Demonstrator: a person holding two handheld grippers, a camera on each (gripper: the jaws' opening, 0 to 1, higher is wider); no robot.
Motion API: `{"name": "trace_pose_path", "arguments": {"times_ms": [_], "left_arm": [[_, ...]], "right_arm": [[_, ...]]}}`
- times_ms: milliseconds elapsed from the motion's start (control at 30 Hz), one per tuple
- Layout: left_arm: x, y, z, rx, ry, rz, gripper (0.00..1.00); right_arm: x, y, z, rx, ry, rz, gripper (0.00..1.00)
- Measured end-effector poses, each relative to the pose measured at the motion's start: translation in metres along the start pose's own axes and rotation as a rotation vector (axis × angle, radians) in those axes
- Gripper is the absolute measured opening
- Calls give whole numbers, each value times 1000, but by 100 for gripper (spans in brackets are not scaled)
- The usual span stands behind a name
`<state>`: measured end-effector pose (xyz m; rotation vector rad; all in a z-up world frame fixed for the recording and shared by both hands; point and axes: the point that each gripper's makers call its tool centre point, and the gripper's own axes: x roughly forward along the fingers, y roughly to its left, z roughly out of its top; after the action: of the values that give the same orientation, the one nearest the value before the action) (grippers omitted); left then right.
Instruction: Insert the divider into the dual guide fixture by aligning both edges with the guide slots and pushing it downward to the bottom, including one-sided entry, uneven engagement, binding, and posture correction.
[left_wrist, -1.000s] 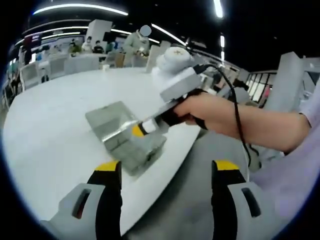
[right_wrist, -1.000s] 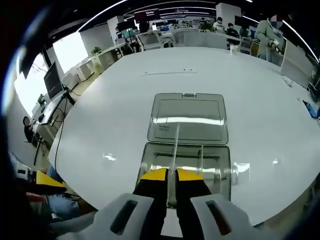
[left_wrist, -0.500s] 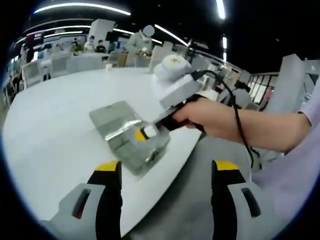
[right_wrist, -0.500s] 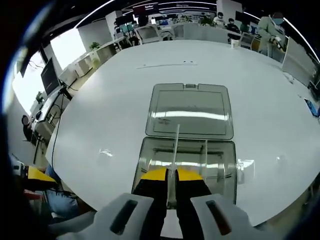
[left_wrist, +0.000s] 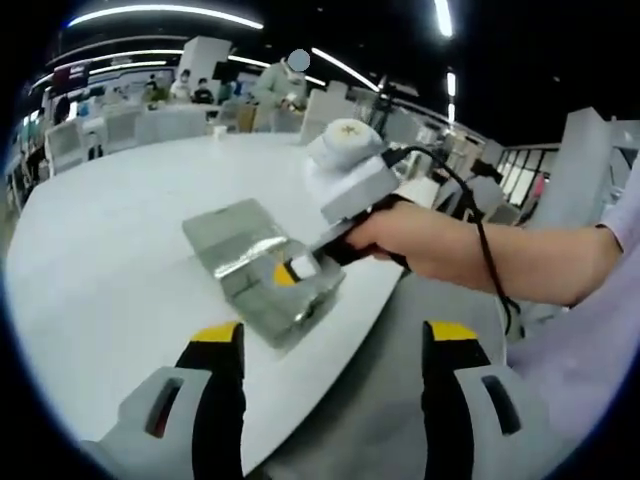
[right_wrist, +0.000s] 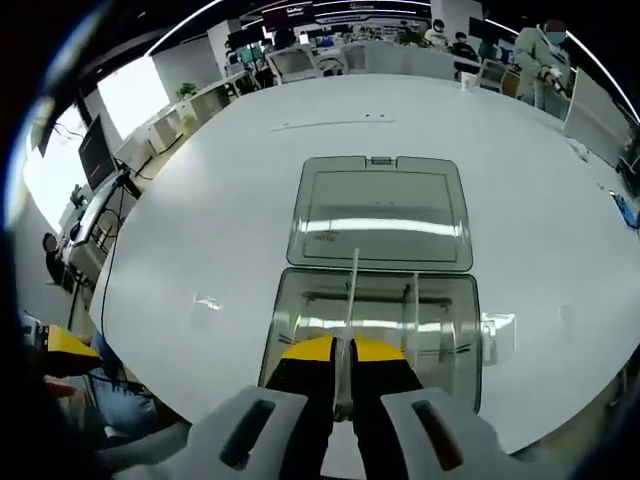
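Divider (right_wrist: 352, 290), a thin clear strip seen edge-on, ran up from the centre bottom of the right gripper view, pinched between the clenched fingers (right_wrist: 312, 352) of the right gripper (right_wrist: 342, 350). It stood over the open clear fixture (right_wrist: 372, 325), lower centre on the white counter (right_wrist: 200, 200), whose flat lid (right_wrist: 380, 210) lay hinged back just above it. In the left gripper view the right gripper (left_wrist: 300, 268) sat at mid-frame above the fixture (left_wrist: 270, 290), held by a hand (left_wrist: 420, 240); the left gripper (left_wrist: 330, 345) waited at the bottom with its fingers spread and holding nothing. How deep the divider sat could not be told. Done well, this step probably meant keeping the strip square, both edges meeting their slots together, then pressing evenly; if one side caught, easing back and levelling before pushing on.
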<state>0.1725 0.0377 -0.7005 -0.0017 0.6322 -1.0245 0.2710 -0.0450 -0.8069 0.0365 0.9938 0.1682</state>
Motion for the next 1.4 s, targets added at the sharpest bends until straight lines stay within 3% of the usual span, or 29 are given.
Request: {"name": "trace_pose_path", "arguments": {"times_ms": [800, 1167, 1400], "left_arm": [[-4, 5, -2, -9, -4, 7, 69], [-4, 7, 0, -12, -8, 6, 69], [-3, 6, 1, -16, -12, 0, 68]], "right_arm": [[10, 2, -8, -21, 35, -4, 0], [4, 0, -1, -82, 39, -26, 0], [4, 1, -2, -64, 38, -24, 0]]}}
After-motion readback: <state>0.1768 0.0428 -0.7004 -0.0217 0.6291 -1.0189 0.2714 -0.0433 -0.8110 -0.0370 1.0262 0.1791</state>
